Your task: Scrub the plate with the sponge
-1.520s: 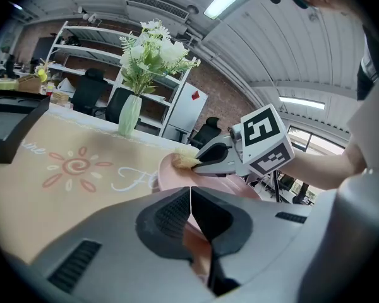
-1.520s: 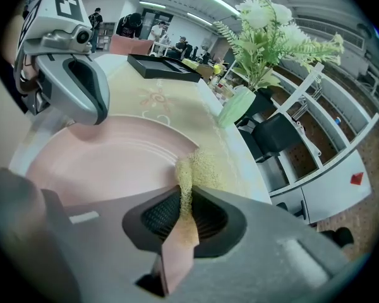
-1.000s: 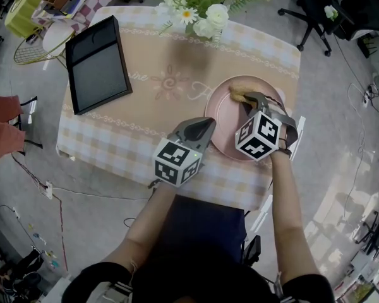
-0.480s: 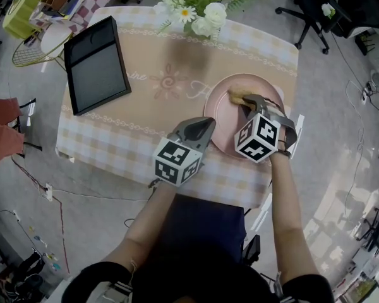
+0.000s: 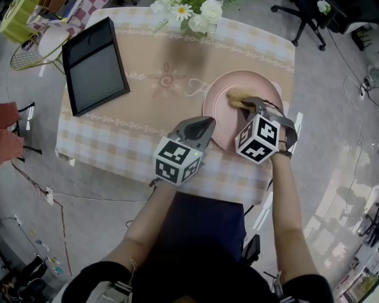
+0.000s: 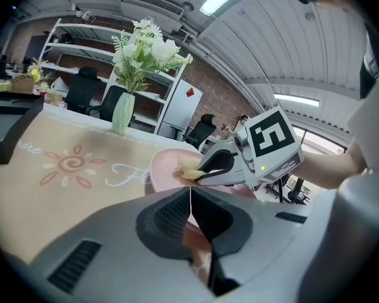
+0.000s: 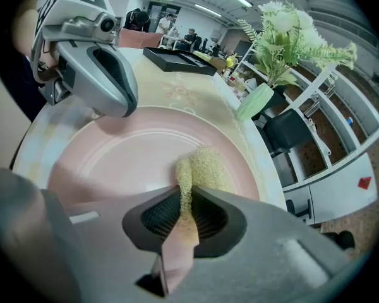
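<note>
Well off to the left of the left hand-held gripper, a flat black rectangular tray (image 5: 95,68) with a raised rim lies on the table (image 5: 114,145), showing only its smooth dark floor. The table wears a soft cloth, pastel checks round the border and a beige centre printed with a swirl. A broad stretch of this cloth lies open between the tray and the left hand-held gripper (image 5: 207,124). That gripper is grey moulded plastic with dark ribbed pads. Its jaws are pressed together on nothing, and its tip pokes over the near-left rim of the plate (image 5: 220,115). The plate is round, pink and glossy, with a shallow raised lip, and it sits directly under both grippers' tips. The right hand-held gripper (image 7: 184,202), just right of the left one, pinches the sponge (image 7: 201,168). The sponge is a yellowish, coarse, fibrous pad, folded between the ribbed pads and pressed onto the plate's floor near its far-right rim. Beyond both grippers, at the table's far edge, white flowers (image 5: 199,8) with green leaves stand in a pale green vase (image 6: 122,113). To the right of the right hand-held gripper the plate nearly reaches the table's edge, leaving only a narrow strip of cloth. Past that edge come grey floor and a black office chair (image 5: 303,5).
</note>
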Available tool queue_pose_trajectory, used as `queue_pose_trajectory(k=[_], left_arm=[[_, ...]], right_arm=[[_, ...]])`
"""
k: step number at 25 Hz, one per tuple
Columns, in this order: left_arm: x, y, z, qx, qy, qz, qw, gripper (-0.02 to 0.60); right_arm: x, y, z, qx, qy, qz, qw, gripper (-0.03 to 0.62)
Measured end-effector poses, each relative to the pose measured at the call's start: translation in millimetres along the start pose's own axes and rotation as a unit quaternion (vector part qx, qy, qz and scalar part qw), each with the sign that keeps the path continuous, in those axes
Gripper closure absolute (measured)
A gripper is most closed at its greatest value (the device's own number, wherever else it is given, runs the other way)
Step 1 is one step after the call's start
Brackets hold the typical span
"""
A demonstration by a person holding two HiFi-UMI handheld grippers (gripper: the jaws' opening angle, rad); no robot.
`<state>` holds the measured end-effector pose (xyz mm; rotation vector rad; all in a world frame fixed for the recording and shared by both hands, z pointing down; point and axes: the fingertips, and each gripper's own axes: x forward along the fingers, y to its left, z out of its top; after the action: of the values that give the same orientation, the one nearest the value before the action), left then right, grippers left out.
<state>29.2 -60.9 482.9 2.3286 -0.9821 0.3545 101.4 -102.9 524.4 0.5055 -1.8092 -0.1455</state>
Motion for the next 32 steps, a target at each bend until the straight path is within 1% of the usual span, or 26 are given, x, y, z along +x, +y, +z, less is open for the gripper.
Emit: queue_pose_trajectory(k=[8,32], left_arm=[[-4,-3,-2,0.001,-0.001,-0.004,1.0000,0.569],[-2,-12,-7,0.011,0.007,-0.023,0.9996,0.569]], right_arm=[[-6,11,-4,0.001,0.006,0.007,1.000,0.548],[-23,50,-18,0.003,0.031,0.079,0.996,0.548]])
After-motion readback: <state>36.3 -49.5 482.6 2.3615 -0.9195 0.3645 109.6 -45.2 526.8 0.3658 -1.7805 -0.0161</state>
